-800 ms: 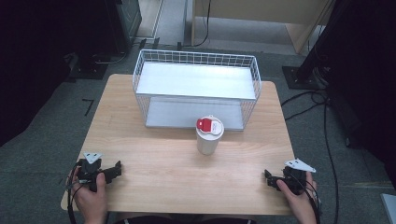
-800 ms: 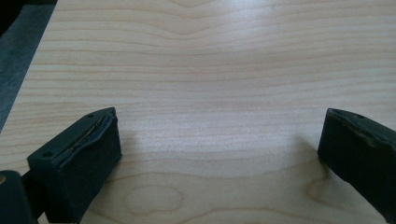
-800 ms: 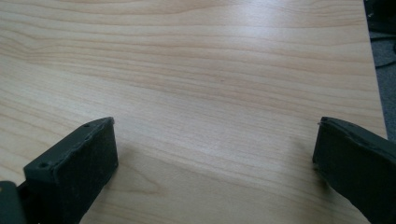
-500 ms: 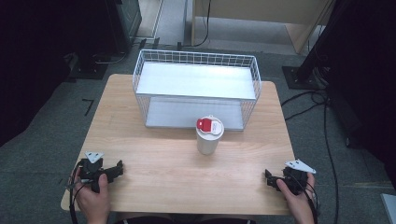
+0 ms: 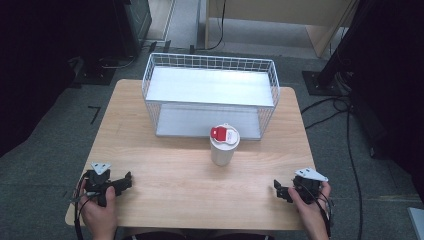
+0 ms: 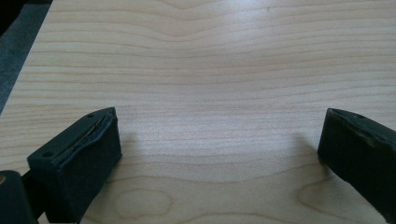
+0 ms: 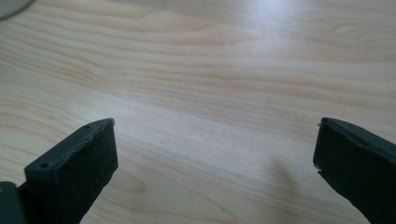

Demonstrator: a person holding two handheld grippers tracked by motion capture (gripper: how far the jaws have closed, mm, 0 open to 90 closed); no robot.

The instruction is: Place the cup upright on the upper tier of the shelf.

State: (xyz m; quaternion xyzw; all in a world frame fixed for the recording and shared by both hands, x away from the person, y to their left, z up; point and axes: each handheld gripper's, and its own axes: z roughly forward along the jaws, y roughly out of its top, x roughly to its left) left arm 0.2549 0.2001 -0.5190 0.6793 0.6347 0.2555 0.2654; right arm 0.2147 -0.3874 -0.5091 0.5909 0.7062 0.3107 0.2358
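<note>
Both grippers, left [image 5: 125, 181] at lower left and right [image 5: 280, 190] at lower right, are gaping wide, gripping nothing; the white cup [image 5: 222, 147] is standing mid-frame before the wire basket [image 5: 210, 62].

Lighting's pretty even and bright on the table [image 5: 165, 165] from overhead, corners of the high view go nearly black, gripper views have soft glare up top and slightly blurry wood.
</note>
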